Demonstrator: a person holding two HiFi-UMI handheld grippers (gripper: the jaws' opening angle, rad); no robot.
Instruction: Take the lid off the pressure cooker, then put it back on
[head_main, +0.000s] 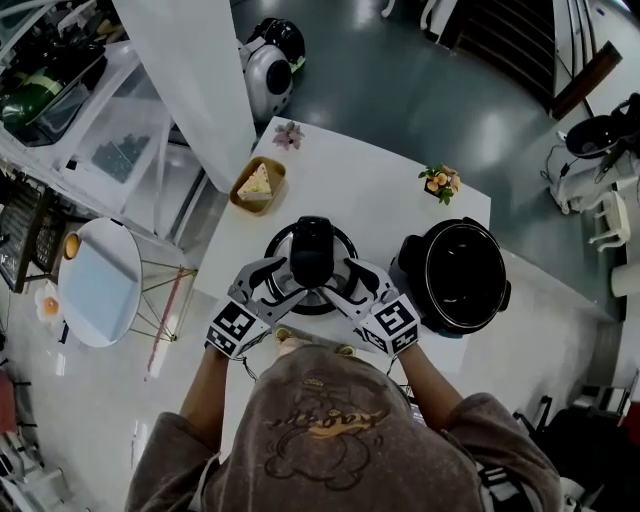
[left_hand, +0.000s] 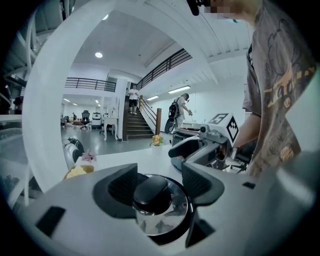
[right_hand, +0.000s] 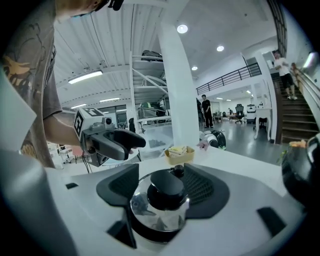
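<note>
The chrome pressure cooker lid (head_main: 283, 240) with its black handle (head_main: 311, 250) lies on the white table (head_main: 370, 200), left of the open black cooker pot (head_main: 455, 275). My left gripper (head_main: 268, 285) stands at the lid's left side and my right gripper (head_main: 355, 285) at its right side, both pointing inward. In the left gripper view the black knob (left_hand: 152, 192) shows between the open jaws of the left gripper (left_hand: 160, 185), clear of both pads. The right gripper (right_hand: 162, 187) likewise frames the knob (right_hand: 166, 189) with open jaws and a gap on each side.
A wooden bowl (head_main: 258, 185) with a piece of food, a small flower (head_main: 288, 134) and a potted plant (head_main: 440, 181) stand at the table's far side. A round white side table (head_main: 98, 282) is to the left and a white column (head_main: 190, 80) behind.
</note>
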